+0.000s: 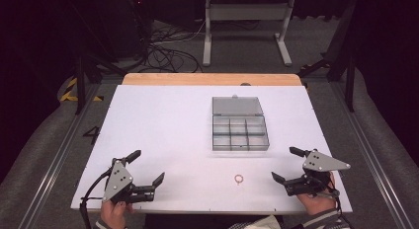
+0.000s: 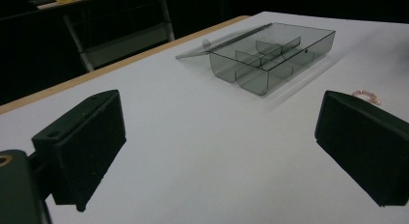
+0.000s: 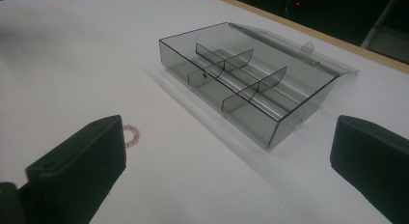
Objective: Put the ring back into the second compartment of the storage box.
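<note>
A clear grey plastic organiser box [image 1: 240, 132] with several compartments lies open on the white table [image 1: 163, 125], its lid [image 1: 236, 105] folded back flat. The box [image 2: 270, 55] [image 3: 241, 79] looks empty in both gripper views. A small pinkish bead ring [image 1: 239, 179] [image 2: 366, 95] [image 3: 130, 134] lies on the table in front of the box. My left gripper [image 1: 146, 168] rests near the front left edge, jaws wide open, nothing between them. Near the front right edge my right gripper [image 1: 288, 164] also stands open and empty. The ring lies between the two grippers, nearer the right one.
A wooden strip [image 1: 212, 79] edges the table's far side. Beyond it stand a grey metal frame [image 1: 245, 21], loose cables [image 1: 168, 51] and dark stands on the floor. Metal rails [image 1: 59, 155] run along both sides of the table.
</note>
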The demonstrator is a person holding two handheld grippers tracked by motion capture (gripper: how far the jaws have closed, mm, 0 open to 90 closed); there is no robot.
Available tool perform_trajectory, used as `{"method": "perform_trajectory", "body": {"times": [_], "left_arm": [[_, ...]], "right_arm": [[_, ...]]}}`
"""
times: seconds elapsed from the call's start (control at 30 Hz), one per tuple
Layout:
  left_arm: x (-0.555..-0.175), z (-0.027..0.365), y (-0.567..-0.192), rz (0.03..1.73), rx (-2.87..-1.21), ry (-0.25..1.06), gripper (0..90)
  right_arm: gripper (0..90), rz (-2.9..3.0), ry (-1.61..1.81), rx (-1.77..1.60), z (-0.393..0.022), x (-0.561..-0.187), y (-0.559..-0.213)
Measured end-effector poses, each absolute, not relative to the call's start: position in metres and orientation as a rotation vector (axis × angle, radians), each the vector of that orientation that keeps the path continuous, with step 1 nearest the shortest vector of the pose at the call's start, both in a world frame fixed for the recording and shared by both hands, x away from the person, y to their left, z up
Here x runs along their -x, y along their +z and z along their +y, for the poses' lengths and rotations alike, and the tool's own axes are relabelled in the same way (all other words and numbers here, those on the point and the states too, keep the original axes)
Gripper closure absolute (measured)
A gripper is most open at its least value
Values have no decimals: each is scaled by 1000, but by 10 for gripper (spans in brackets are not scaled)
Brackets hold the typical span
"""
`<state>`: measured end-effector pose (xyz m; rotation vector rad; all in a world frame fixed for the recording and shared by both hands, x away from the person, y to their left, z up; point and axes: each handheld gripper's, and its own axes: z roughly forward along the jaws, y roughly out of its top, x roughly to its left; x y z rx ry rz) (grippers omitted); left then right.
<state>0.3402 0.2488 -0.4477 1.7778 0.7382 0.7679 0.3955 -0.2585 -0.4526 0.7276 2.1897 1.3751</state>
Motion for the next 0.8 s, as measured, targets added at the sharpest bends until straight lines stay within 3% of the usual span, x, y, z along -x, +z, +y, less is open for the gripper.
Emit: {"method": "perform_trajectory", "body": {"times": [0.8], "left_arm": [[-340, 249, -447, 740, -1773, 763, 43]], "right_arm": [[1, 2214, 1418, -712, -254, -393, -449]]}}
